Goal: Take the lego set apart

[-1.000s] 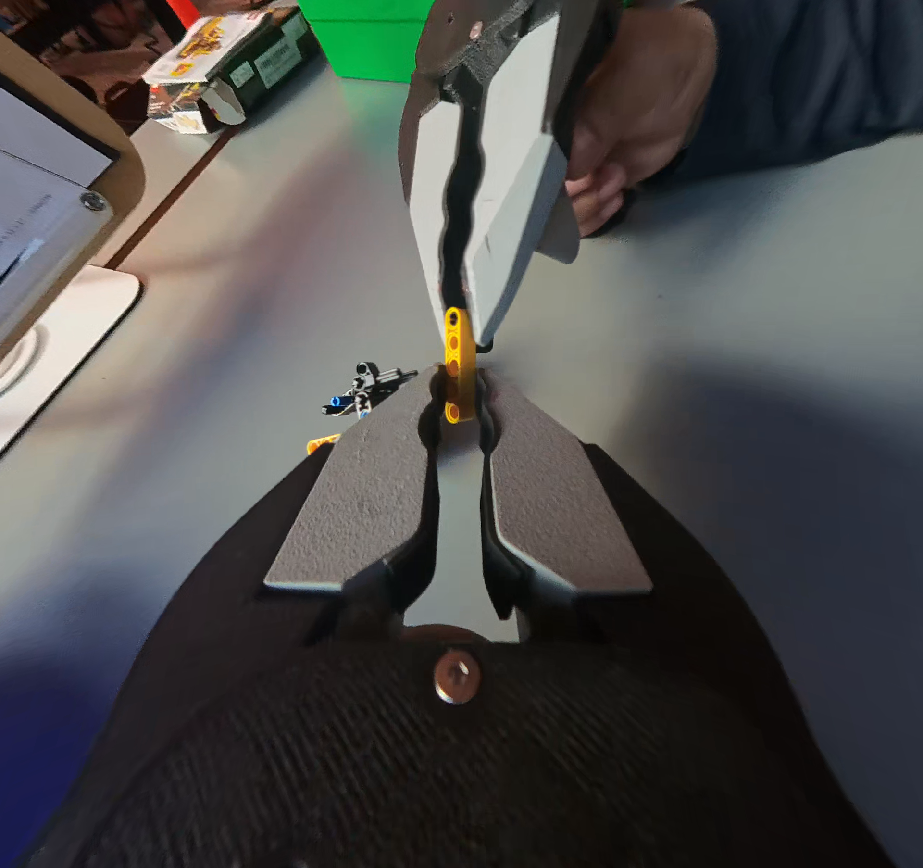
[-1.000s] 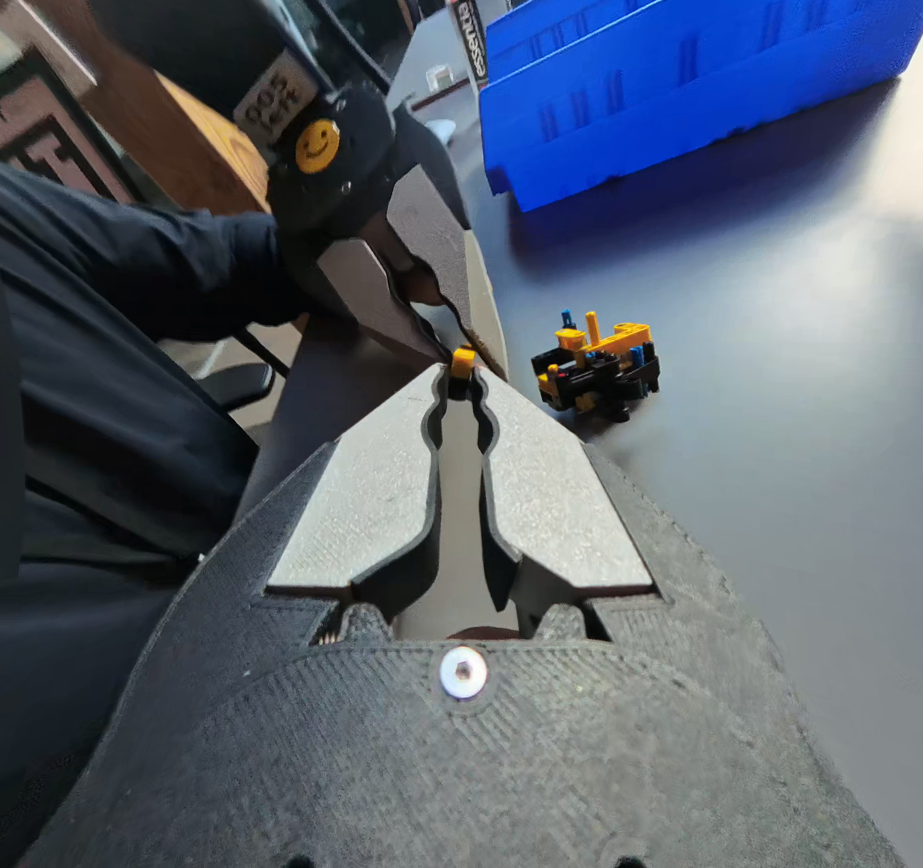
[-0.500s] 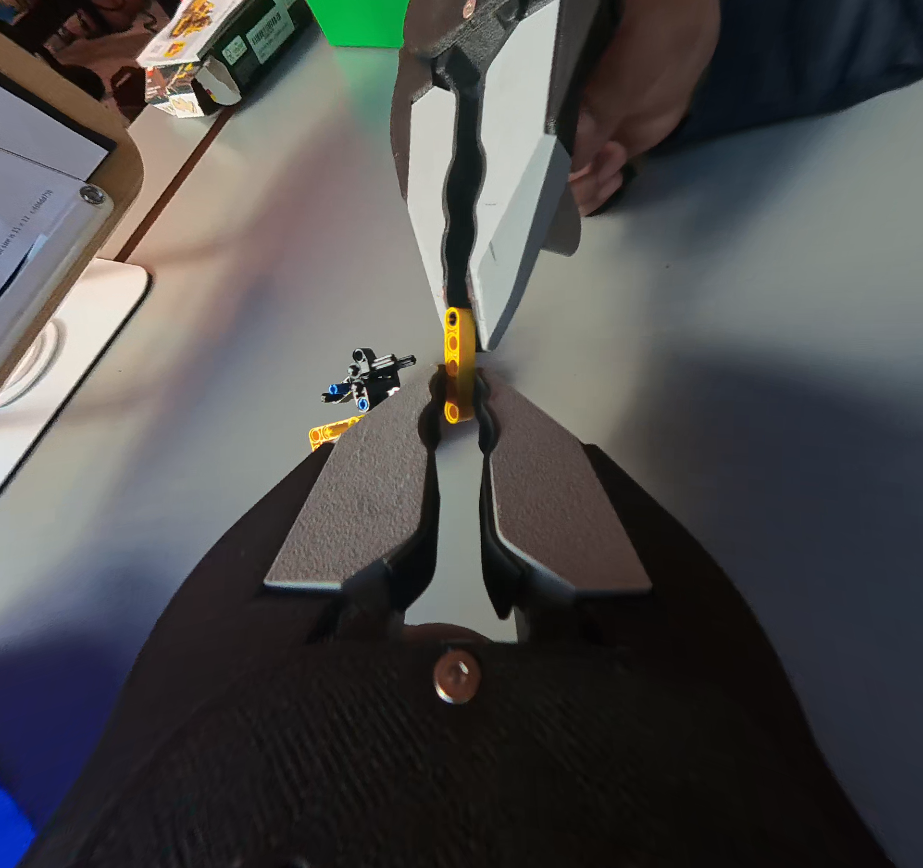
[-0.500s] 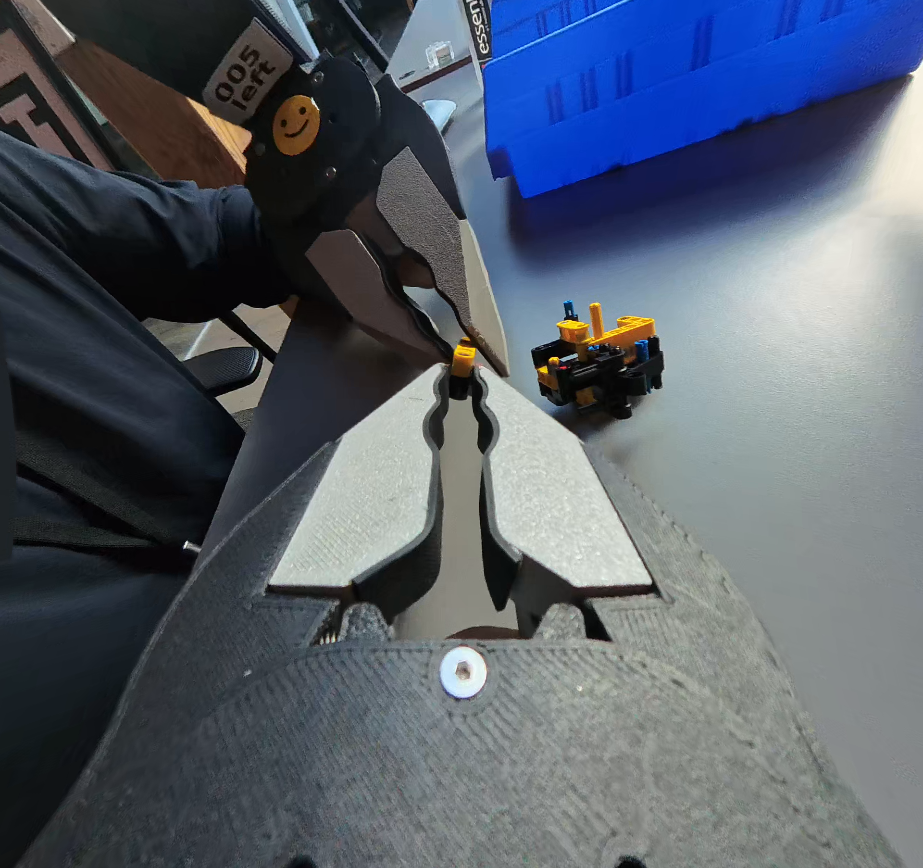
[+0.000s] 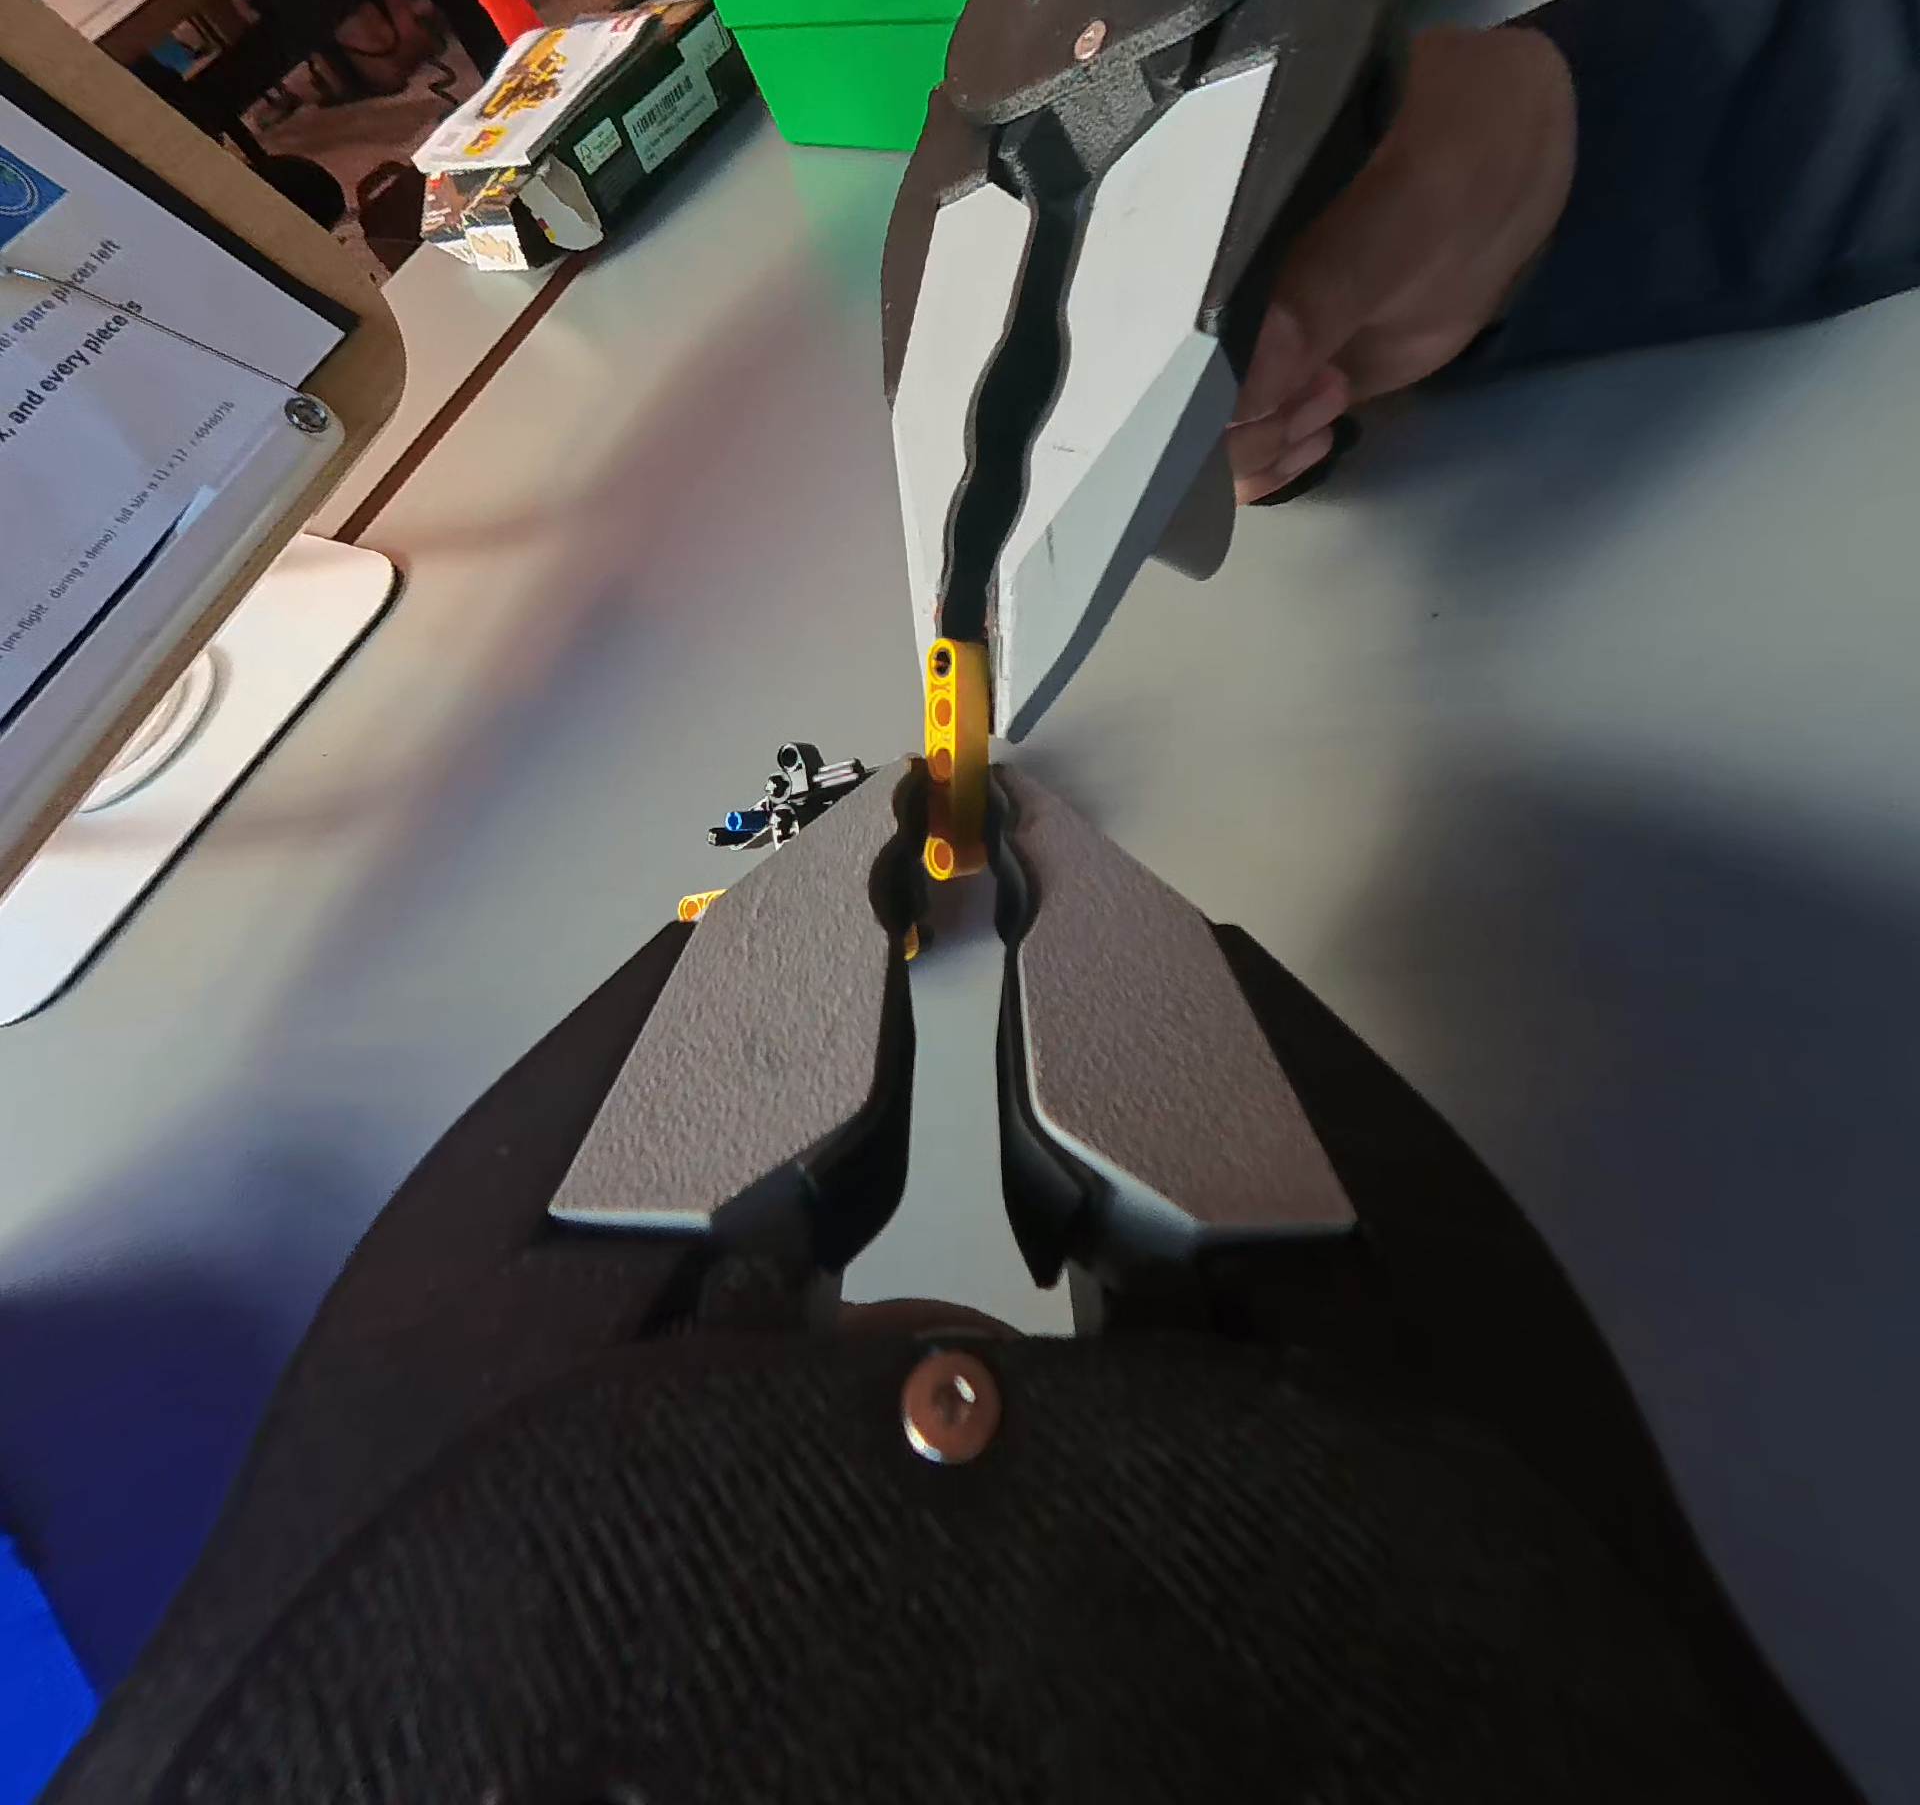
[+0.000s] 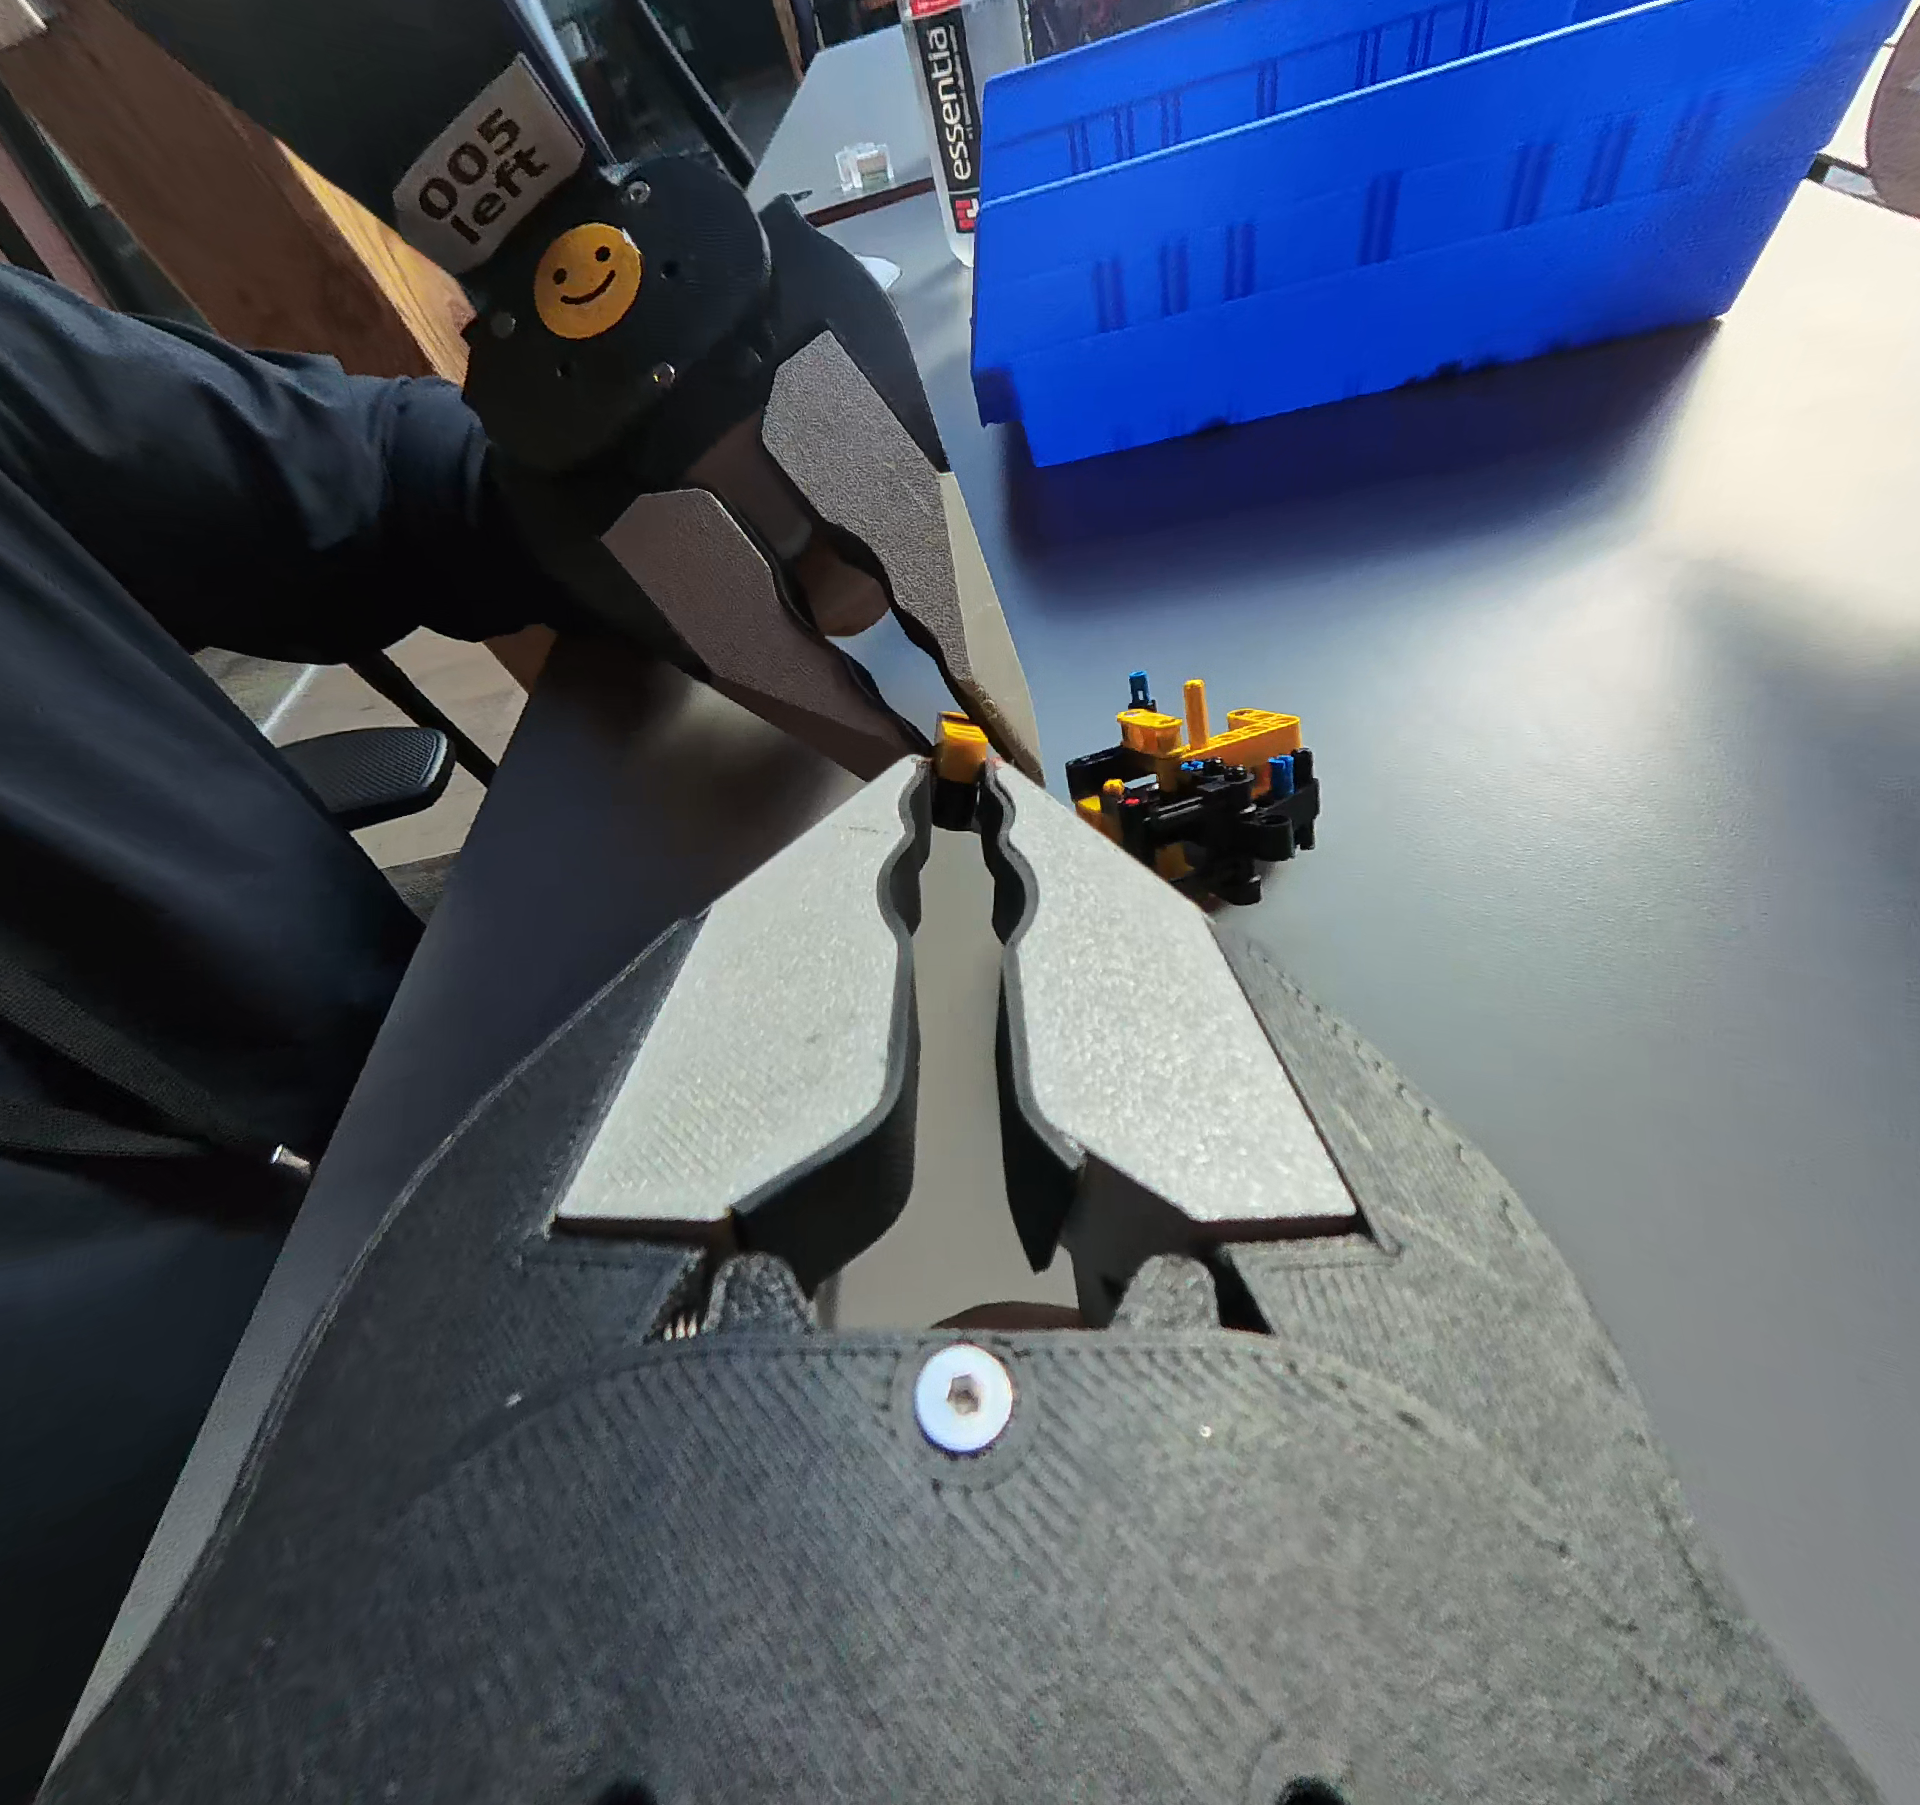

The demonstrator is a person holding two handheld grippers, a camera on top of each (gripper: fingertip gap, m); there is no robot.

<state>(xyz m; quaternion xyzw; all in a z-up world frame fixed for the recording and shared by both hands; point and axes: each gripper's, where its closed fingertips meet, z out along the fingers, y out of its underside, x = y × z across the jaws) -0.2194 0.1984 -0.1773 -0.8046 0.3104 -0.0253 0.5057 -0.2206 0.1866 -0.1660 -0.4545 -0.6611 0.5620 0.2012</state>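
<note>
Item: yellow beam (image 5: 956, 758), held above the table (image 5: 1455, 820), upright in the left wrist view. Left gripper (image 5: 954, 856) is clamped on its lower end; right gripper (image 6: 958, 791) is closed on the other end, where something black, possibly a pin, sits between its tips.

Change over the past second: almost none. Both grips are as before, the beam has not parted, and only the cameras have drifted slightly. Judgement: the pull is stalled or only beginning.

Remaining: lego set (image 6: 1195, 799) on the table at 3 o'clock of the right gripper, largely assembled. Small loose black piece (image 5: 779, 799) at 9 o'clock of the left tips.
</note>
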